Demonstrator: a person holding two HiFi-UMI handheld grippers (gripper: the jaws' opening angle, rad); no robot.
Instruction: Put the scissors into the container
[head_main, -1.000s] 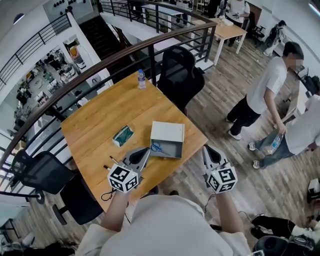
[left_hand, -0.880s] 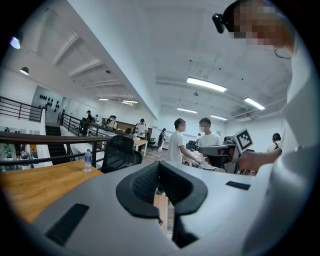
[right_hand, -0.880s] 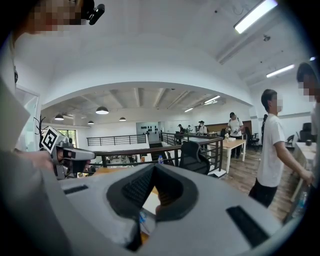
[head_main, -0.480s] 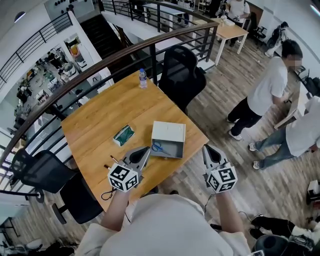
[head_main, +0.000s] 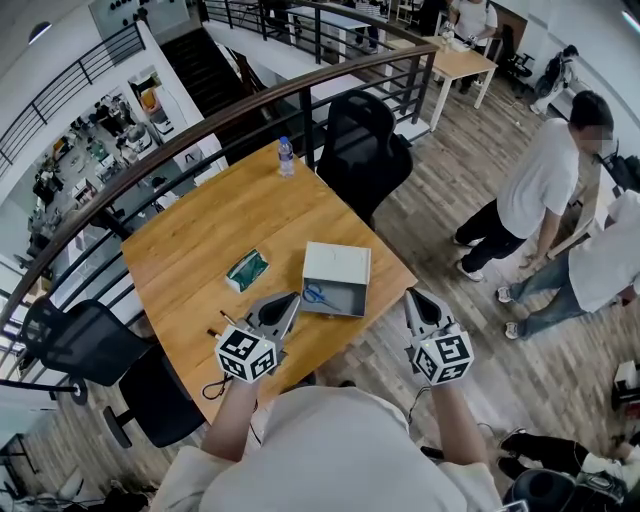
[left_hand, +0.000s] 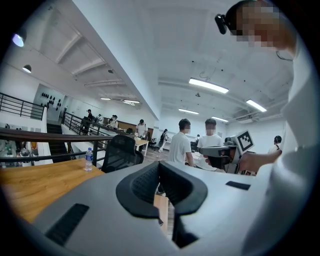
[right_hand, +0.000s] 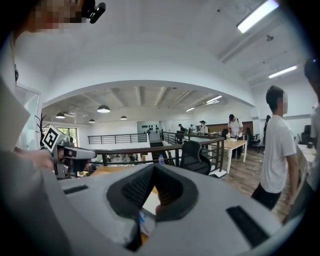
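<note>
- The blue-handled scissors (head_main: 316, 294) lie inside the white container (head_main: 337, 262) on the tabletop (head_main: 230, 220).
- Left tongs (head_main: 288, 305) and right tongs (head_main: 413, 299): both pressed together, empty.
- Placement looks done; any retreat should avoid nudging the container.

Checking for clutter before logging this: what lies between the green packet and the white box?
Nothing. The head view shows only bare wooden table between the green packet and the white box.
</note>
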